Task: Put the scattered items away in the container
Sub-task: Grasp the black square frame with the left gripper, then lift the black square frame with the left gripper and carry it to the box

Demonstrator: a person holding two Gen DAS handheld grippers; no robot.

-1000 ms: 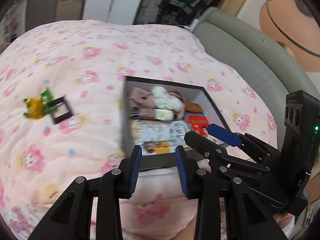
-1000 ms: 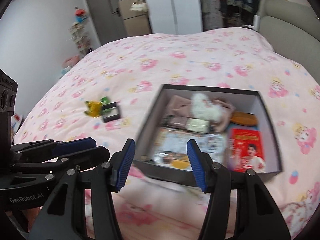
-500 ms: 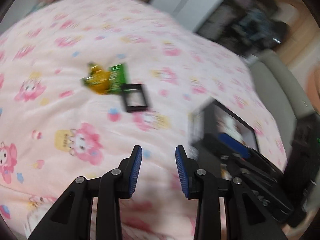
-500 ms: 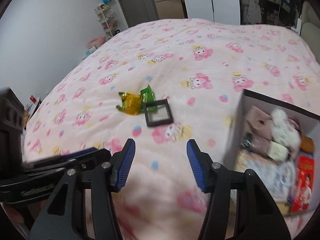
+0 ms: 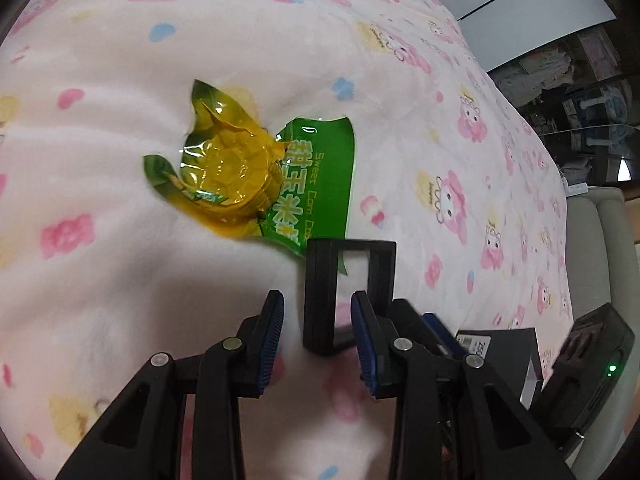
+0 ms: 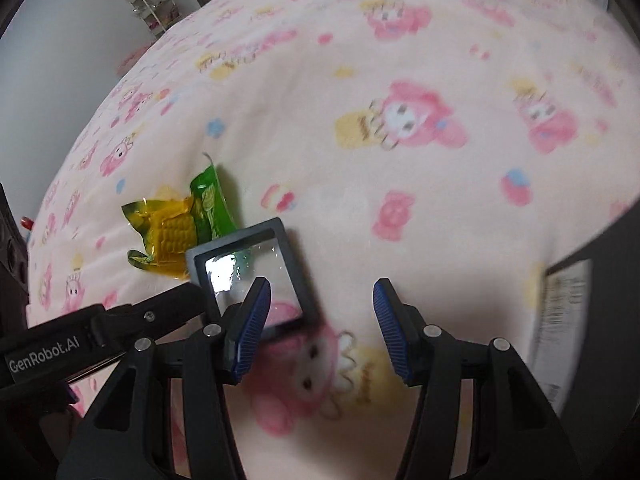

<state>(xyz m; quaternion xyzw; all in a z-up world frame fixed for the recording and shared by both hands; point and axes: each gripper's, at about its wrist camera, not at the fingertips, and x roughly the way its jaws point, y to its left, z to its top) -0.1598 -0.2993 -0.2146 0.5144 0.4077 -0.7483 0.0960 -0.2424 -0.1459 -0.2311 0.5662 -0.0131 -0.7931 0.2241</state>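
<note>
A black square frame case with a clear window [image 5: 348,292] lies on the pink blanket; it also shows in the right wrist view [image 6: 256,272]. My left gripper [image 5: 318,336] is open, its fingers on either side of the case's near left edge. A green and yellow sweet corn packet [image 5: 248,176] lies just beyond the case, its corner under it; the right wrist view shows the packet [image 6: 176,228] too. My right gripper [image 6: 320,324] is open and empty, low over the blanket just right of the case. The black container [image 5: 504,348] sits at the right.
The pink cartoon-print blanket [image 6: 400,120] covers the whole bed. The container's wall with a white label [image 6: 564,320] is close at the right edge. A grey headboard [image 5: 600,264] stands beyond the bed. A shelf [image 6: 152,4] stands by the far wall.
Both grippers have swung left from the container and dropped close to the frame case and corn packet. The left gripper now straddles the case's edge.
</note>
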